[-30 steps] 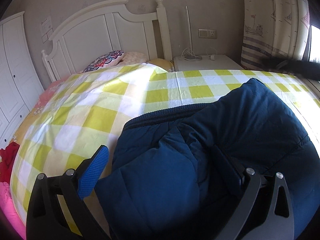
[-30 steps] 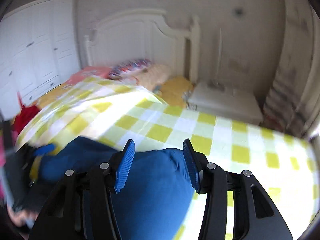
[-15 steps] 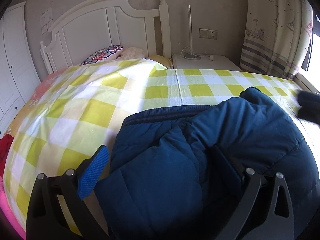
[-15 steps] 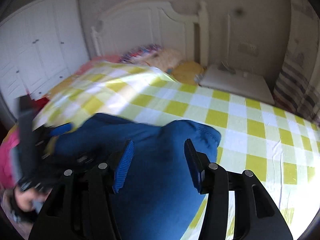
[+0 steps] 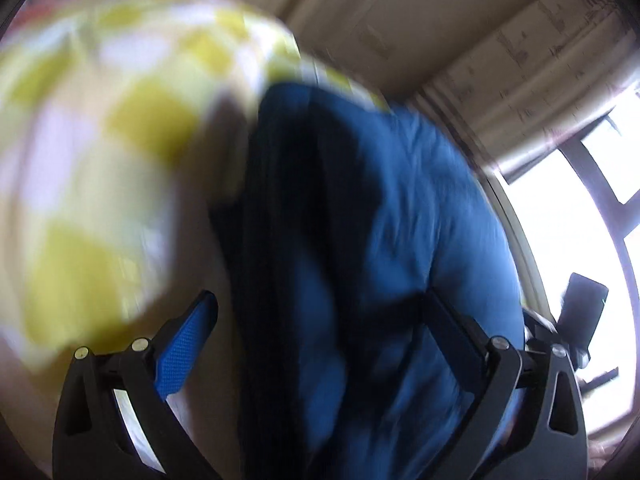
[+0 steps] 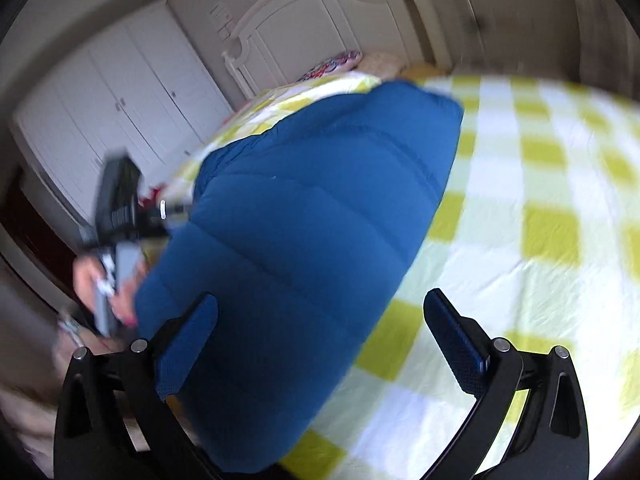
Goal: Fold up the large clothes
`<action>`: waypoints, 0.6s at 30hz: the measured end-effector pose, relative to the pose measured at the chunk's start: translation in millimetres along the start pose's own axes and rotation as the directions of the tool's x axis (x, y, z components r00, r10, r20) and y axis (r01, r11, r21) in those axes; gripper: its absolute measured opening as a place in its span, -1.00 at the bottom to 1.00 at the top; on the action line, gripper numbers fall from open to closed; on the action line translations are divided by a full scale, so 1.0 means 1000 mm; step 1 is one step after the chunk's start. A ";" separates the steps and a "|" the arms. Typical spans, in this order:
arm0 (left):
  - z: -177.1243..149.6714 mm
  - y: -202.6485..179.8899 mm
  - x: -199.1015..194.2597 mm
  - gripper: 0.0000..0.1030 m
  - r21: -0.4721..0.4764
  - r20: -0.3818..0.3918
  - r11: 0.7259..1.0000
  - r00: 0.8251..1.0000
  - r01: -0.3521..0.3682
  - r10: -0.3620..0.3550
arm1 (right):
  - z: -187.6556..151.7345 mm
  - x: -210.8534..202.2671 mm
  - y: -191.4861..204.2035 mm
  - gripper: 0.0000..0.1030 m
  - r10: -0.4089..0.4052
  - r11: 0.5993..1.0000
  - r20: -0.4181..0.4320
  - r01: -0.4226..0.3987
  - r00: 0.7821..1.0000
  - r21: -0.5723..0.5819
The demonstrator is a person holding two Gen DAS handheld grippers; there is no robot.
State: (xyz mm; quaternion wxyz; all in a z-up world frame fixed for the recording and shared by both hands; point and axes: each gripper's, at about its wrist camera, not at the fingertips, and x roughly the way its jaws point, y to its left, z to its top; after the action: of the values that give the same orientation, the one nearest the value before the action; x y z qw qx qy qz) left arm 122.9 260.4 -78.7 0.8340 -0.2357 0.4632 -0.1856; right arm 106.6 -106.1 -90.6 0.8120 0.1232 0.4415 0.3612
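Note:
A dark blue padded jacket [image 6: 312, 216] lies in a bulky heap on the yellow-and-white checked bedspread [image 6: 540, 184]. My right gripper [image 6: 322, 300] hangs over its near end. Its jaws are opening wide; the jacket's edge lies between them by the left pad [image 6: 188, 344], while the right pad [image 6: 456, 344] stands over bare bedspread. In the blurred left wrist view the jacket [image 5: 400, 220] fills the space between my left gripper's [image 5: 320, 300] spread fingers, and the left pad [image 5: 188, 352] stands clear of the cloth. A hand [image 6: 108, 280] holds the left gripper [image 6: 116, 208] at the jacket's left side.
A white headboard [image 6: 320, 12] and pillows [image 6: 340, 64] are at the far end of the bed. White wardrobe doors [image 6: 132, 92] line the left wall. A curtain [image 5: 540, 60] and a bright window [image 5: 580, 200] are on the right.
The right jaws have spread from half closed to wide apart, letting the jacket go. Both views have swung and rolled, and the left one is now blurred and tilted toward the window.

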 end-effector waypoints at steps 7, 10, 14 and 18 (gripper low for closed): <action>-0.013 0.008 0.007 0.96 -0.025 -0.033 0.983 0.983 0.182 -0.183 | 0.002 0.030 -0.007 0.91 0.107 0.994 -0.074 -0.104 0.992 0.045; -0.013 0.005 0.014 0.96 -0.001 -0.061 0.972 0.970 0.235 -0.235 | 0.001 0.034 -0.015 0.91 0.157 0.985 -0.077 -0.151 0.985 0.080; -0.012 0.008 0.019 0.70 -0.023 -0.084 0.960 0.956 0.280 -0.281 | -0.004 0.037 -0.013 0.88 0.167 0.984 -0.044 -0.163 0.985 0.070; -0.022 0.003 0.007 0.07 0.024 0.030 0.956 0.955 0.293 -0.294 | -0.005 0.025 0.011 0.54 0.082 0.996 0.047 -0.079 0.996 -0.051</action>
State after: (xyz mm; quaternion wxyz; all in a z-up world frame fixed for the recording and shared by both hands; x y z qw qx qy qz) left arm 107.5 253.9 -95.3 0.8069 -0.2968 0.4073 -0.3080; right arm 105.9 -81.8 -103.4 0.8102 0.1299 0.4071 0.4012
